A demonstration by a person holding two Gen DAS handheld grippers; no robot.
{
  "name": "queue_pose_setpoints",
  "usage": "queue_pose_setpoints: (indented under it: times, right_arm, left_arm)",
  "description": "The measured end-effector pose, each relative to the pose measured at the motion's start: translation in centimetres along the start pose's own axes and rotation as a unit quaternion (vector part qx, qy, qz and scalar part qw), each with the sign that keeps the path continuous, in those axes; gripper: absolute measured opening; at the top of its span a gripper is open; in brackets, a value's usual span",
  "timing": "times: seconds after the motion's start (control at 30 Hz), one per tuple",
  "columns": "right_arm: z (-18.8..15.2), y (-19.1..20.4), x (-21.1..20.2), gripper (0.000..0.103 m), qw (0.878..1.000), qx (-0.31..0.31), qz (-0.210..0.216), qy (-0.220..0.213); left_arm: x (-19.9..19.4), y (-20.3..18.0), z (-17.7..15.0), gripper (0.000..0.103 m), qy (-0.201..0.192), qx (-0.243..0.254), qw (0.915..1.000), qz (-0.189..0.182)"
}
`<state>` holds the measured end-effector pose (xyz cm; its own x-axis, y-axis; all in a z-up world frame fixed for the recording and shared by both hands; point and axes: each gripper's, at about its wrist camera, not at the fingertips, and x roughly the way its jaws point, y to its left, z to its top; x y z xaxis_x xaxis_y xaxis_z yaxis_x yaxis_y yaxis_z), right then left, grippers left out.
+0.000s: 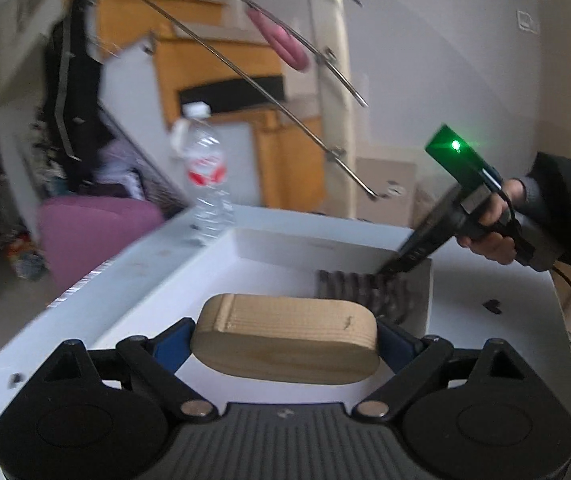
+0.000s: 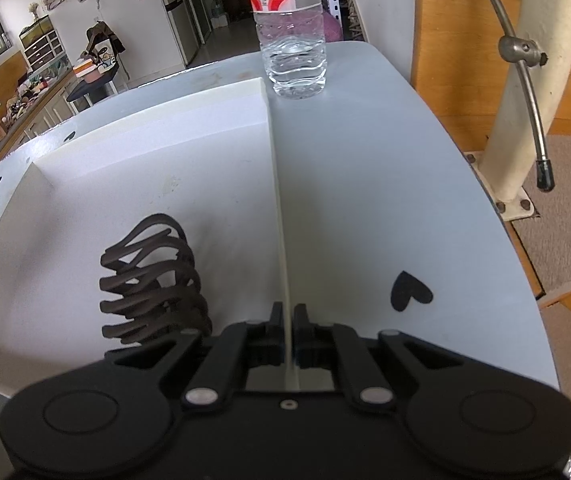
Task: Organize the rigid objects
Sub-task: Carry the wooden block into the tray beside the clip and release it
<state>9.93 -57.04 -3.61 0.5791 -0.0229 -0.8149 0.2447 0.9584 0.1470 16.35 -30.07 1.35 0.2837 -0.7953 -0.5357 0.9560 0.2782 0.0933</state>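
- Wood block (image 1: 285,340): one, pale, rounded at the ends, clamped endwise between the blue pads of the left tool (image 1: 285,346), whose jaws stand wide around it. It hangs over the near end of the tray, not yet set down.
- White tray (image 2: 153,120): one, shallow, on the tabletop (image 2: 365,184). The right tool (image 2: 286,316) is pinched narrow on the tray's thin right wall at 6 o'clock in its own view, apparently steadying it.
- Dark ribbed rack (image 2: 153,280): one, coiled like a spring, already lying in the tray at 8 o'clock in the right view, at 1 o'clock beyond the block in the left view.
- Water bottle (image 2: 291,32): one, upright on the tabletop at 12 o'clock, just outside the tray's far corner.
- Progress, judged: one item stowed, one in transit; the block must still be lowered and released. Whether the bottle belongs to the job cannot be told.
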Motion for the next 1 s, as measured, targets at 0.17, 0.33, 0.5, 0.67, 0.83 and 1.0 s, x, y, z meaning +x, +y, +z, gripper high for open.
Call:
queue_pose_setpoints:
  times: [0.17, 0.33, 0.5, 0.67, 0.83, 1.0]
  right_arm:
    - [0.0, -0.1, 0.0, 0.005, 1.0, 0.001, 0.002, -0.001]
    - [0.0, 0.0, 0.0, 0.005, 1.0, 0.001, 0.002, -0.001]
    - [0.0, -0.1, 0.0, 0.005, 1.0, 0.001, 0.002, -0.001]
    - [0.0, -0.1, 0.0, 0.005, 1.0, 0.003, 0.002, -0.001]
    - [-0.1, -0.2, -0.1, 0.005, 1.0, 0.006, 0.002, -0.003]
    - [-0.1, -0.2, 0.0, 0.005, 1.0, 0.006, 0.003, -0.003]
  left_arm:
    - [3.3, -0.3, 0.0, 0.094, 0.02, 0.001, 0.9982, -0.056]
    - [6.5, -0.4, -0.6, 0.094, 0.051, -0.007, 0.9953, -0.082]
    - [8.9, -0.9, -1.1, 0.094, 0.123, 0.039, 0.9883, -0.081]
    - [9.6, -1.4, -0.5, 0.094, 0.157, 0.081, 0.9803, -0.089]
    - [11.6, -2.0, 0.4, 0.095, 0.177, 0.079, 0.9764, -0.095]
    - [11.4, -1.8, 0.3, 0.1, 0.163, 0.055, 0.9805, -0.095]
